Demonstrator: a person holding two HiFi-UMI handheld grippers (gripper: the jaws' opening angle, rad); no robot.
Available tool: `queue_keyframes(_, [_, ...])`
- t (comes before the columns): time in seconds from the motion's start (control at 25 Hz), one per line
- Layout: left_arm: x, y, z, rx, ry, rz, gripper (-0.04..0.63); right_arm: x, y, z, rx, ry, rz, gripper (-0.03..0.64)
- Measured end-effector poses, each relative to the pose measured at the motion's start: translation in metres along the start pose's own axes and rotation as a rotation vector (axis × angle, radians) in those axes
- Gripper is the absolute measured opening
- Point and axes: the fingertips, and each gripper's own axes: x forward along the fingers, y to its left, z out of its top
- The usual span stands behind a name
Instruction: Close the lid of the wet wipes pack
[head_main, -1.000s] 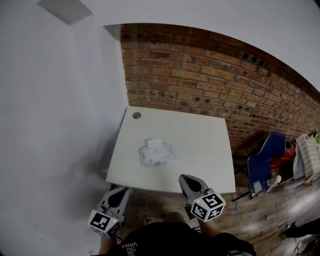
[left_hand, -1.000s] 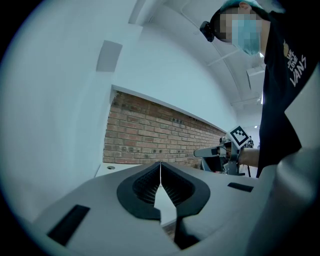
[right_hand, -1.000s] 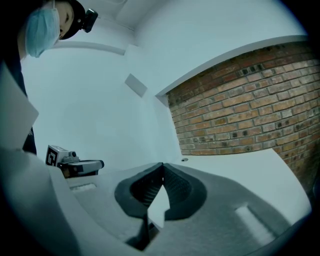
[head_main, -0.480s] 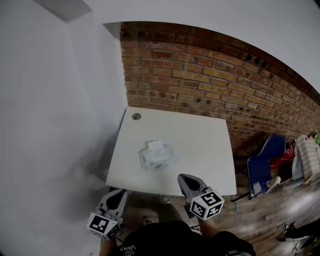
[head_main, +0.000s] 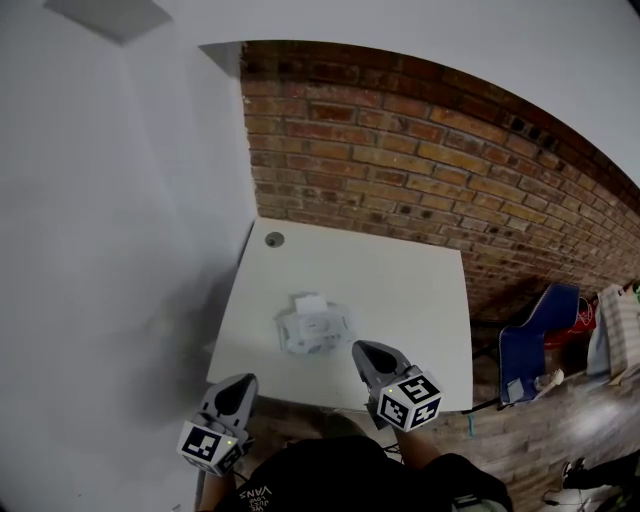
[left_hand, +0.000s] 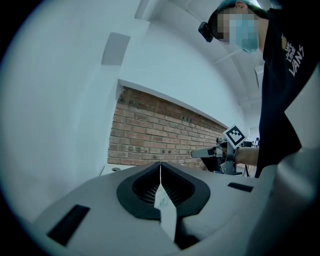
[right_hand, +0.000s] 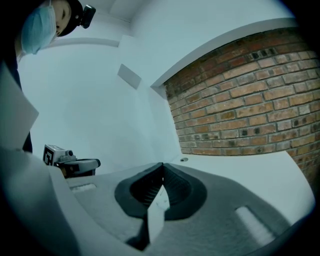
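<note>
Pressure from above was what the step needed: one closed tip pushing the raised lid (head_main: 309, 301) flat onto the wet wipes pack (head_main: 316, 331), which lay near the middle of the table (head_main: 415, 300). The left gripper (head_main: 243, 381) and right gripper (head_main: 358, 349) were both clenched on nothing, near the front edge; bare tabletop around the pack left ample room
</note>
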Motion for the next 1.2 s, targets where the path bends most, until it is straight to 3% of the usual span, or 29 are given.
queue_keyframes(0.08, [0.015,0.001,0.0,0.009,-0.015,-0.007,0.006,0.006,-0.01,0.004,-0.002,0.004,0.004,-0.003])
queue_keyframes(0.24, [0.041,0.0,-0.011,-0.016,0.043,-0.001,0.006,0.018,-0.03,0.012,-0.01,0.011,-0.002,-0.003])
queue_keyframes(0.4, [0.066,0.01,-0.025,0.071,0.048,0.002,0.006,0.028,-0.048,0.018,-0.02,0.013,-0.01,-0.003])
queue_keyframes(0.52, [0.083,0.01,-0.021,0.012,0.051,0.004,0.006,0.033,-0.061,0.021,-0.022,0.017,-0.011,-0.003])
queue_keyframes(0.76, [0.108,0.022,-0.036,0.094,0.053,-0.031,0.006,0.046,-0.081,0.022,-0.019,0.027,-0.007,-0.003])
queue_keyframes(1.0, [0.133,0.019,-0.039,0.087,0.083,-0.034,0.006,0.063,-0.096,0.018,-0.043,0.062,0.013,-0.003])
queue_keyframes(1.2, [0.152,0.026,-0.058,0.13,0.105,-0.048,0.006,0.082,-0.106,0.013,-0.053,0.095,0.038,-0.003])
